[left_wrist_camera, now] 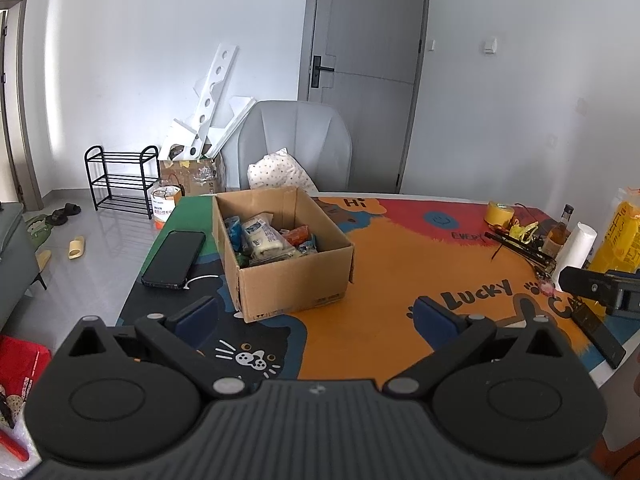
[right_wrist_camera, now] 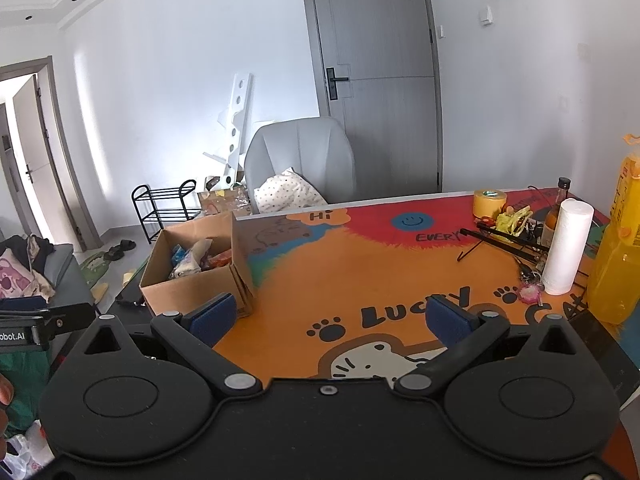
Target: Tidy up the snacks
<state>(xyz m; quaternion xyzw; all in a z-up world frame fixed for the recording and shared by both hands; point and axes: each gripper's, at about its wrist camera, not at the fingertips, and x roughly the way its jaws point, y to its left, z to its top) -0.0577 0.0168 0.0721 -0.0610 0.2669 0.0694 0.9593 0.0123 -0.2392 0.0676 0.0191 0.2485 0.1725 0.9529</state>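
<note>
1. The left gripper and the right gripper both hover empty, jaws spread wide.
2. Bare orange cartoon-cat tabletop lies between.
3. The open brown cardboard box sits near the tabletop's left edge, holding half-hidden snack packets.

**Legible text on the table mat**

The table mat carried "Hi" on an orange cloud at its far edge, "EVERY" below a blue smiley, and "LUCKY CAT" nearer the cameras. The left gripper's housing read "obot.AI". Printing on the cardboard box was illegible.
</note>
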